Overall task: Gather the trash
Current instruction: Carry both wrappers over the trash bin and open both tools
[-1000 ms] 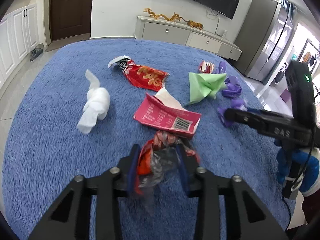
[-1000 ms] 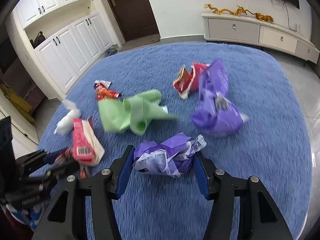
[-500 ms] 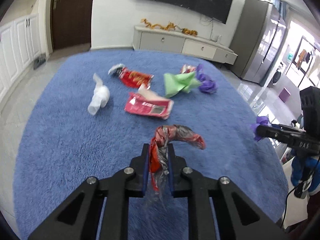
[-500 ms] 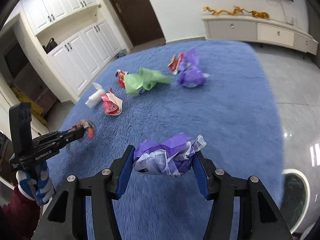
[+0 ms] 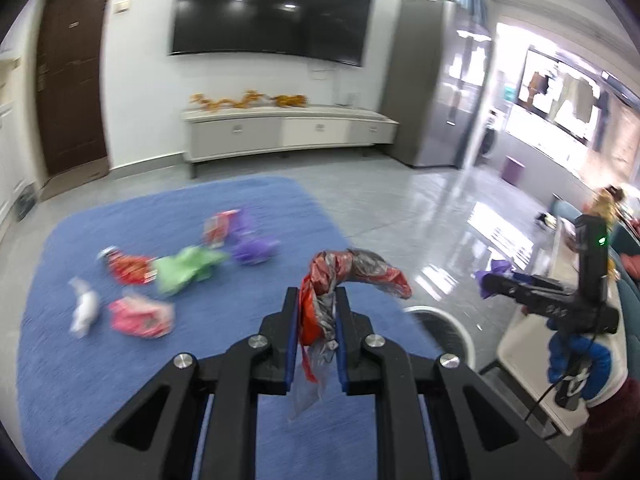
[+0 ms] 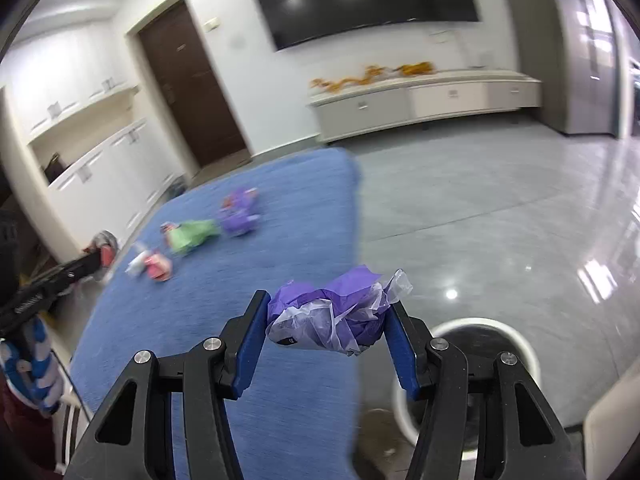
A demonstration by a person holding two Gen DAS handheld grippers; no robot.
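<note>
Far left, rug: the blue rug [image 5: 100,360] carries the litter not yet collected; the blur softens every shape.
White tissue [image 5: 84,310]: leftmost piece, lying loose on the rug.
Pink packet [image 5: 140,316]: just beside the tissue, flat on the pile.
Red snack wrapper [image 5: 128,268]: behind the pink packet, touching the green sheet.
Green sheet [image 5: 184,266]: crumpled, mid-rug, between the red wrapper and the purple wad.
Purple wad [image 5: 254,250]: at the right end of the cluster, with a red-and-white packet [image 5: 218,226] just behind it.
Left gripper [image 5: 317,312]: pressed together on a red-and-silver foil wrapper [image 5: 348,270], which is pinched low so that its free end arches up and droops to the right, clear of the rug; held aloft, likely for carrying to the bin.
Bin [image 5: 440,320]: round, white-rimmed, on the grey tiled floor just off the rug's right edge, partly hidden behind the left gripper.
Right gripper [image 6: 326,322]: pinching a purple plastic bundle [image 6: 336,316] across its width, its fingers kept fairly wide apart by the bulk; a clear film tail sticks out to the right.
Bin from the right wrist view [image 6: 480,324]: its opening lies below and to the right of the bundle, so a release would probably need the gripper brought further over the rim.
Step in hand, as judged: both pieces carried towards the bin; the rest of the rug's litter awaits.
</note>
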